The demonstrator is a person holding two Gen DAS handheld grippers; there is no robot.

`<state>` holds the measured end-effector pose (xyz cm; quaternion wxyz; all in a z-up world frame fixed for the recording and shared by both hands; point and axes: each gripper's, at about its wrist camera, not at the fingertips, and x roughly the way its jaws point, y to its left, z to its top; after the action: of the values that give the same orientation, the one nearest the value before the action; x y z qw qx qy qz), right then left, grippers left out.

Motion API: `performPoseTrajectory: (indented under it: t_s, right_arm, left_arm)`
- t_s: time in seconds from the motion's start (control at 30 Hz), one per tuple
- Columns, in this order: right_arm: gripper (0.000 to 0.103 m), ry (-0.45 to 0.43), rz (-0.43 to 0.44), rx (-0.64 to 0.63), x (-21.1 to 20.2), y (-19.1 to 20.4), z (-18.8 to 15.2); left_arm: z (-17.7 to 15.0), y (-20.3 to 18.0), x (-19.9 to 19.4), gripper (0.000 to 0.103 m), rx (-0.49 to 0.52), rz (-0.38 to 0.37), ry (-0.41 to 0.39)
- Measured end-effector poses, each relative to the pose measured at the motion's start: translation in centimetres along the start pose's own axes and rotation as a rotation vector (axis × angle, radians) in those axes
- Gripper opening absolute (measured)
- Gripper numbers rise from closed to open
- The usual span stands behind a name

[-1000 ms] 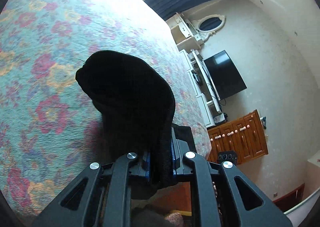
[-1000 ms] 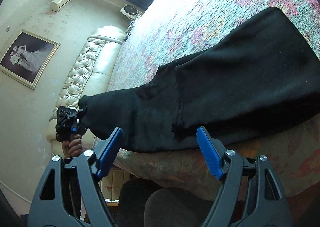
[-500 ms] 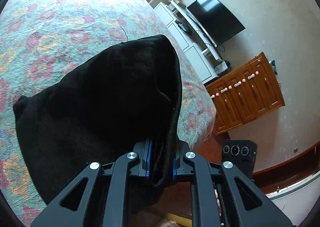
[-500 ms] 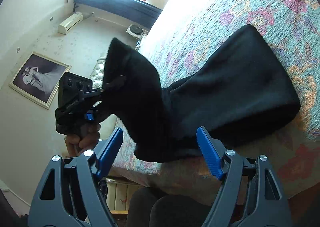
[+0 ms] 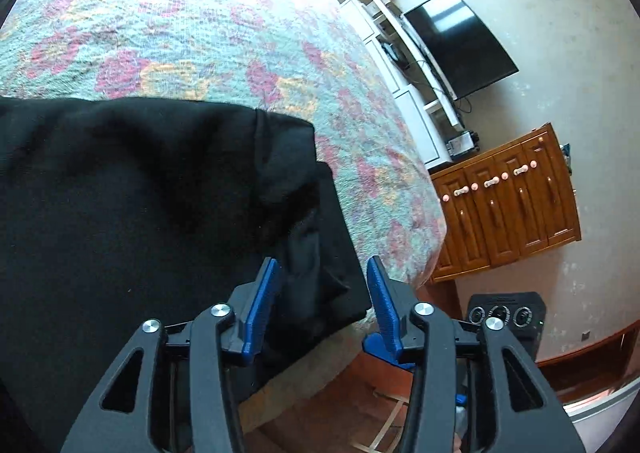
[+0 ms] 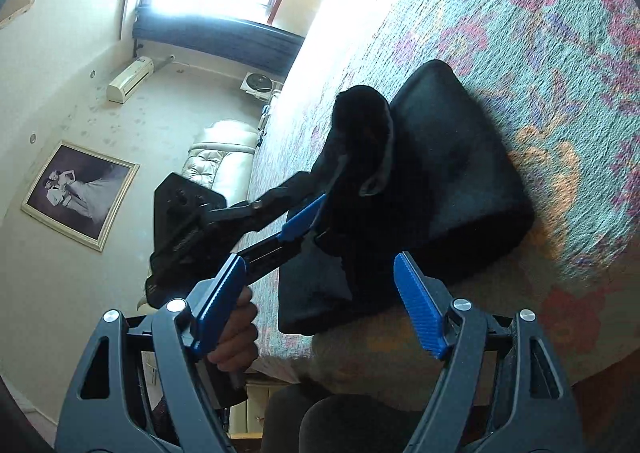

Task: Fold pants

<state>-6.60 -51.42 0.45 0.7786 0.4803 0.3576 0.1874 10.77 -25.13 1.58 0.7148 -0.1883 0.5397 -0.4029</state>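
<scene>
No legible text, though distant details blur.

The black, soft, thick-knit fabric pants point(image 5: 132, 189) lie bunched in folded layers on the floral bedspread, close to the bed's near edge. A doubled-over slab point(image 6: 460, 189) rests flat, its rounded fold toward the bed's middle. Beside it, one end point(image 6: 360, 133) stands up in a loose peak, showing a grey inner lining.

This is a bedroom in a home. A big bed point(image 5: 200, 25) with a flowery cover fills the room. At 2 o'clock hangs a TV point(image 5: 460, 41), with a wooden cupboard point(image 5: 508, 205) at 3 o'clock. A framed picture point(image 6: 80, 197) hangs at 9 o'clock.
</scene>
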Motion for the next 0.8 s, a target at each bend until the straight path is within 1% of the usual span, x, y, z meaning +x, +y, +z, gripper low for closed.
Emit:
performPoseTrajectory:
  t_s: [0.03, 0.07, 0.1, 0.17, 0.2, 0.33, 0.4, 0.47, 0.5, 0.6, 0.63, 0.67, 0.7, 0.73, 0.77, 0.8]
  right_arm:
    - [0.077, -0.003, -0.006, -0.003, -0.1, 0.0, 0.1]
    - [0.077, -0.004, -0.012, -0.004, -0.1, -0.1, 0.2]
    - [0.077, -0.005, -0.023, -0.005, 0.0, -0.2, 0.3]
    - [0.077, -0.005, -0.06, -0.018, 0.3, -0.1, 0.7]
    - [0.077, -0.008, -0.091, -0.038, 0.6, 0.0, 1.1]
    - [0.077, -0.005, -0.167, -0.095, 2.5, 0.7, 3.2]
    - [0.077, -0.001, -0.247, -0.142, 3.5, 1.2, 4.5]
    - [0.077, 0.018, -0.332, -0.156, 4.6, 1.0, 5.8]
    - [0.077, 0.036, -0.345, -0.146, 5.3, 0.6, 6.2]
    - [0.077, 0.092, -0.309, -0.092, 7.1, -0.4, 6.7]
    - [0.077, 0.109, -0.302, -0.093, 7.7, -0.4, 6.6]
    - [0.076, 0.121, -0.319, -0.112, 8.2, -0.2, 6.5]
    - [0.067, 0.131, -0.353, -0.138, 8.7, 0.0, 6.4]
    - [0.053, 0.143, -0.392, -0.164, 9.2, 0.2, 6.2]
    - [0.042, 0.158, -0.421, -0.189, 9.5, 0.3, 6.1]
    - [0.013, 0.182, -0.422, -0.206, 9.9, 0.4, 5.9]
  left_arm:
    - [-0.3, -0.1, -1.5, 0.064, 0.0, -0.015, -0.036]
    - [-0.7, 0.2, -3.0, 0.073, -0.008, -0.029, -0.075]
    - [-1.2, 0.7, -4.5, 0.075, -0.02, -0.044, -0.11]
    - [-1.8, 1.3, -6.6, 0.075, -0.056, -0.052, -0.155]
    - [-2.3, 2.6, -7.9, 0.075, -0.08, -0.046, -0.174]
    - [-4.1, 8.3, -11.7, 0.075, -0.167, 0.029, -0.235]
    - [-5.0, 10.9, -12.8, 0.075, -0.236, 0.051, -0.252]
    - [-6.1, 13.6, -13.7, 0.075, -0.308, 0.033, -0.267]
    - [-6.6, 14.6, -13.9, 0.075, -0.337, 0.024, -0.273]
    - [-7.7, 16.7, -14.2, 0.075, -0.387, 0.007, -0.279]
    - [-8.1, 17.4, -14.5, 0.075, -0.394, 0.004, -0.276]
    - [-8.3, 17.7, -14.4, 0.075, -0.4, -0.001, -0.273]
    - [-8.4, 18.0, -14.2, 0.075, -0.408, -0.008, -0.27]
    - [-8.7, 18.0, -13.8, 0.075, -0.417, -0.014, -0.266]
    - [-8.7, 18.0, -13.6, 0.075, -0.427, -0.019, -0.261]
    - [-9.0, 18.2, -13.3, 0.075, -0.436, -0.025, -0.254]
